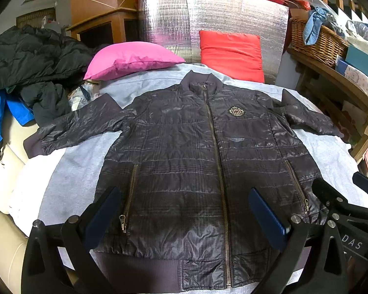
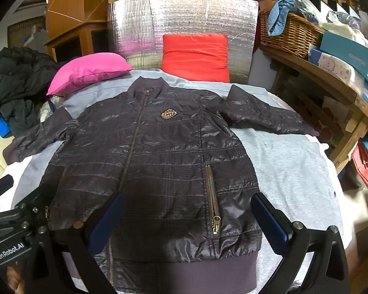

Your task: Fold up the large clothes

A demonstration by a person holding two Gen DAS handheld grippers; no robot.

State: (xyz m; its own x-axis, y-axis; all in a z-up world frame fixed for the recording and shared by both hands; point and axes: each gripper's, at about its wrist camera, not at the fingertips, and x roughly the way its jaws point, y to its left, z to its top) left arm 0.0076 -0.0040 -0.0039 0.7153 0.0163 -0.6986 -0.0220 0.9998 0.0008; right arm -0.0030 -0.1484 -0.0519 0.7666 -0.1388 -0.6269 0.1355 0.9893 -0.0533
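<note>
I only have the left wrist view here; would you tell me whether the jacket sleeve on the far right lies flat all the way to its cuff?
Observer: In the right wrist view that sleeve lies flat on the grey sheet, angled outward, its end near the sheet's right edge.
Operator: Thank you. Is the right gripper holding anything?
Observer: No. The right gripper is open above the jacket near the hem, its fingers apart and gripping no fabric.
Operator: What is printed on the left gripper's body?
Observer: The right wrist view shows "GenRobot.AI" on its label.
</note>
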